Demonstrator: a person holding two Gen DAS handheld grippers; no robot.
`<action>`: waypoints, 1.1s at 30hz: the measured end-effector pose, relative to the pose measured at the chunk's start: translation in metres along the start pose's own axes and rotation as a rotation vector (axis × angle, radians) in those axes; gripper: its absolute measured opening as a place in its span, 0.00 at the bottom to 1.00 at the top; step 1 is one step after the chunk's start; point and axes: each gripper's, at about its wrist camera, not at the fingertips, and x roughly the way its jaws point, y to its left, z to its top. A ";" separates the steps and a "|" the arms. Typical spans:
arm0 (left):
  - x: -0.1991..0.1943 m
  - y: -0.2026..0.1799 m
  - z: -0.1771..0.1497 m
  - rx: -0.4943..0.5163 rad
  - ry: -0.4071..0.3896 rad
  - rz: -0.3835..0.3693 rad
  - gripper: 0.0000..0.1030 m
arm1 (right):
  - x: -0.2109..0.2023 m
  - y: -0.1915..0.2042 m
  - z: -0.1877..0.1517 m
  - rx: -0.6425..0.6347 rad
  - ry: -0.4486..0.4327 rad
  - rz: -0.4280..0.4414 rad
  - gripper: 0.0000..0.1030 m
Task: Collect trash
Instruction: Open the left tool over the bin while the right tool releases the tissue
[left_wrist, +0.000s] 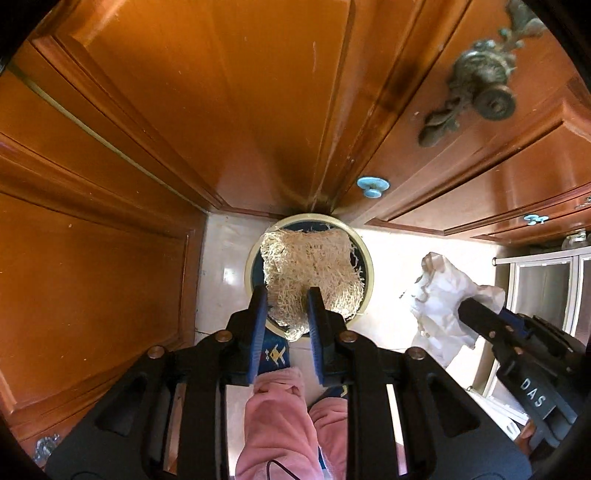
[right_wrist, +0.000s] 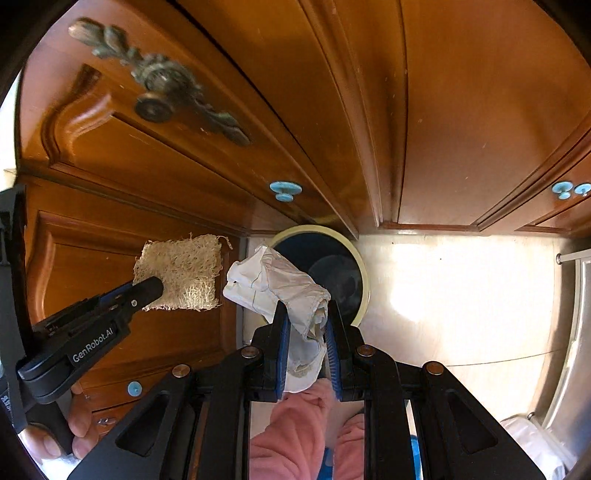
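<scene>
Both grippers (left_wrist: 286, 297) (right_wrist: 306, 314) downward, fingers (left_wrist: 258, 314) clamped.

A home kitchen. Wooden cabinet doors (left_wrist: 207, 110) with ornate brass handles (left_wrist: 480, 88) rise beyond the gripper. A round bin (right_wrist: 364, 273) stands on pale floor tiles (right_wrist: 461, 295) below it.

Loofah pad (left_wrist: 310, 273) hides the bin's (left_wrist: 364, 258) inside — contents unseen.

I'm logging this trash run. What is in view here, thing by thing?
loofah scrubber: one, beige, in the left gripper, above the bin
crumpled paper: one, white, in the right gripper, at the bin's rim
bin: one, dark inside with a cream rim, on the floor against the cabinets
cabinets: brown wood, behind the bin
knobs: several, light blue, on the cabinets
ornate handle: one, tarnished metal, on a door
trouser legs: pink, below the jaws
</scene>
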 end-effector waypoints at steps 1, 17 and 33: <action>0.003 0.001 0.000 -0.001 0.008 0.000 0.21 | 0.004 0.002 0.000 0.001 0.006 -0.002 0.17; 0.034 0.035 0.002 -0.066 0.047 -0.051 0.30 | 0.034 0.026 0.014 -0.046 0.037 0.008 0.17; 0.017 0.048 -0.002 -0.095 0.032 -0.058 0.31 | 0.051 0.044 0.025 -0.021 0.026 -0.020 0.60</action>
